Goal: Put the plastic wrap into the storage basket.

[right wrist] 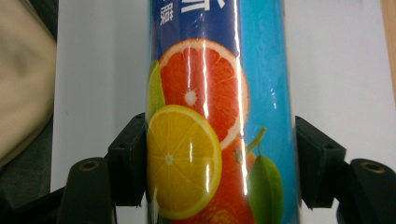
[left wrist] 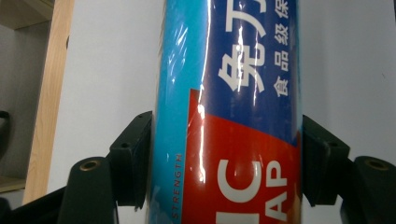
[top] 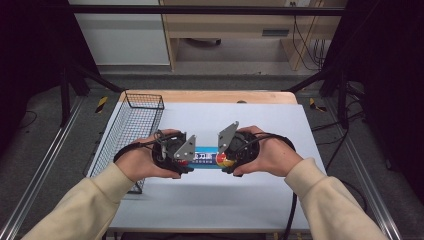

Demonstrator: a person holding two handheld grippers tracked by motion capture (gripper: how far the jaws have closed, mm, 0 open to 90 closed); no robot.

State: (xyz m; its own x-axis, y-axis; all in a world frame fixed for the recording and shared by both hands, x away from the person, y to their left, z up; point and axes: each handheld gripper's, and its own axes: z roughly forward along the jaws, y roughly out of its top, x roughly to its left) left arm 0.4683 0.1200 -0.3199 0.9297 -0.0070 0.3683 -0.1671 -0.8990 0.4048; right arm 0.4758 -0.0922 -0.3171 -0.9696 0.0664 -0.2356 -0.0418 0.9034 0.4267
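A blue roll of plastic wrap lies crosswise over the white table top, held at both ends. My left gripper is shut on its left end, where the label turns red with white letters; both pads press its sides. My right gripper is shut on the other end, printed with citrus slices, its pads tight against the roll. Both hands face each other across the middle of the table.
A wire mesh basket stands along the table's left side, close to my left hand. A wooden strip edges the far side of the table. Dark frame posts stand on both sides, with shelving beyond.
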